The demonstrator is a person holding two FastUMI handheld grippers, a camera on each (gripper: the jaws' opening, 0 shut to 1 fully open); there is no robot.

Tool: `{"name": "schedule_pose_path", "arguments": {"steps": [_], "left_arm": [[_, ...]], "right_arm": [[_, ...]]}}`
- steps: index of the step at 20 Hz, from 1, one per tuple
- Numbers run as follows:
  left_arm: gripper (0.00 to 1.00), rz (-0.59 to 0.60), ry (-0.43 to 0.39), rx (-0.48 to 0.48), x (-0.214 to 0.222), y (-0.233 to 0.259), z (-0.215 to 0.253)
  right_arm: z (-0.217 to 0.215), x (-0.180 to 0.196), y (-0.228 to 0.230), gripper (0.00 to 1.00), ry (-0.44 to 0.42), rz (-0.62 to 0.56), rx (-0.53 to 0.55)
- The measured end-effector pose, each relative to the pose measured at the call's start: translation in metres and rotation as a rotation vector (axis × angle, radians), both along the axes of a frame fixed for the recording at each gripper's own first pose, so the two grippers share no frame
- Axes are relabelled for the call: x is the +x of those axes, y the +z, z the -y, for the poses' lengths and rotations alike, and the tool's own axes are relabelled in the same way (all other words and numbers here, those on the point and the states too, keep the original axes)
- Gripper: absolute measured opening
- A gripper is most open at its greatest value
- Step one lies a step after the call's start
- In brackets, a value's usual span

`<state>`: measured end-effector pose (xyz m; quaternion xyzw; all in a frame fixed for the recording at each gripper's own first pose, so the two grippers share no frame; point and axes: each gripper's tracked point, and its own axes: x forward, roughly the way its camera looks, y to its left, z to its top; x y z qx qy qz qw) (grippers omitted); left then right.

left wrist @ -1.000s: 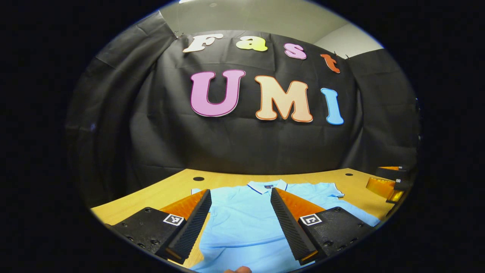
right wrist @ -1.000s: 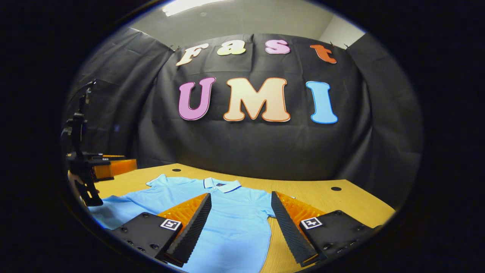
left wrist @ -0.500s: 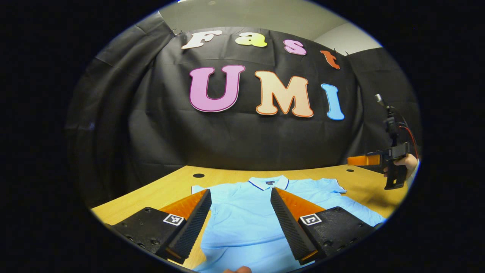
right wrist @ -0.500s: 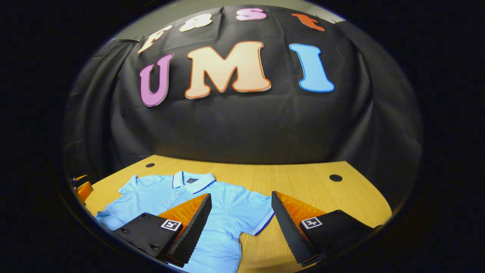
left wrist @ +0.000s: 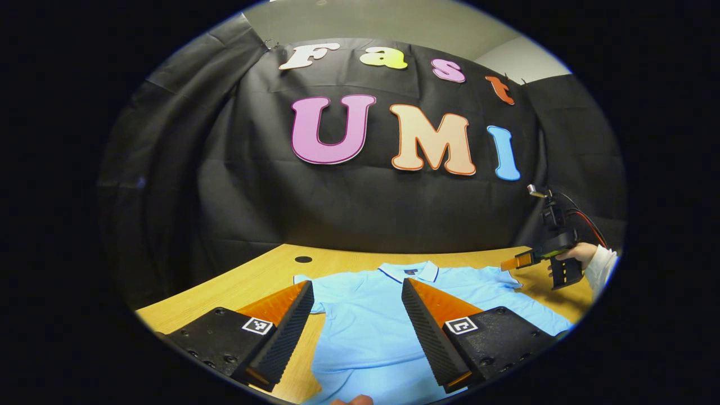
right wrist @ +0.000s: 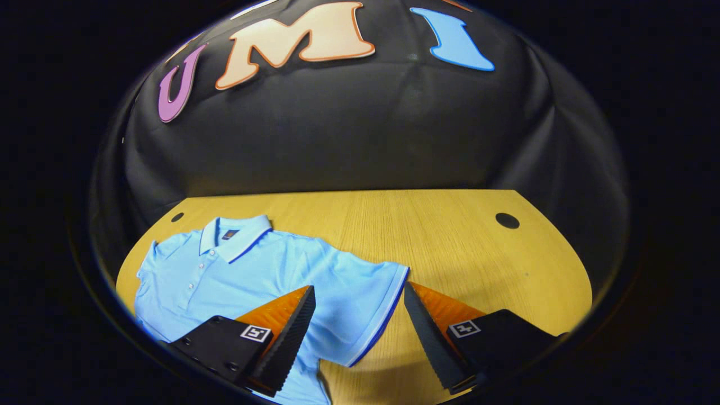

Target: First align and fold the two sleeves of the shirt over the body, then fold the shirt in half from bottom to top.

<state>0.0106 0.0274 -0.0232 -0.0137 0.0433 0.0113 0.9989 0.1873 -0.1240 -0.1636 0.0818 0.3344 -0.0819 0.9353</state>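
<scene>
From the left gripper view I see my left gripper (left wrist: 358, 332) spread wide with nothing between its fingers, hanging low over the light blue polo shirt (left wrist: 371, 326), which lies flat, front up, on the wooden table (left wrist: 253, 281). The shirt's body passes under the gap between the fingers, and its white collar (left wrist: 409, 272) with a thin dark stripe points toward the booth wall. Both short sleeves lie spread out to the sides, not yet folded over the body. Farther off on that view's right, a hand (left wrist: 579, 253) in a white sleeve (left wrist: 602, 270) holds the right gripper just above the sleeve on that side; from there I cannot tell how its jaws stand. From the right gripper view, the right gripper (right wrist: 360, 332) is wide apart and empty, its fingers either side of the sleeve (right wrist: 365, 304), whose cuff has a blue and white trim. Beyond, the button placket (right wrist: 205, 261) runs down from the collar, and round holes (right wrist: 507, 220) sit near the table's far corners.
</scene>
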Motion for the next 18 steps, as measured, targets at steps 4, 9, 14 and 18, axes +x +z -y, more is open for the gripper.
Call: {"name": "schedule_pose_path", "arguments": {"steps": [4,9,14,18], "left_arm": [[0.95,-0.011,0.003,-0.012,0.000,-0.004,-0.003],[0.95,-0.022,0.006,-0.013,0.000,-0.007,-0.005],[0.94,-0.032,0.010,-0.017,0.002,-0.011,-0.006],[0.94,-0.034,0.005,-0.027,0.001,-0.011,-0.005]], "right_arm": [[-0.004,-0.004,-0.018,0.98,0.009,-0.046,0.007],[-0.005,-0.003,-0.020,0.98,0.012,-0.047,0.003],[-0.011,0.000,-0.021,0.94,0.033,-0.036,0.002],[-0.024,0.003,-0.020,0.64,0.092,-0.004,0.012]]}}
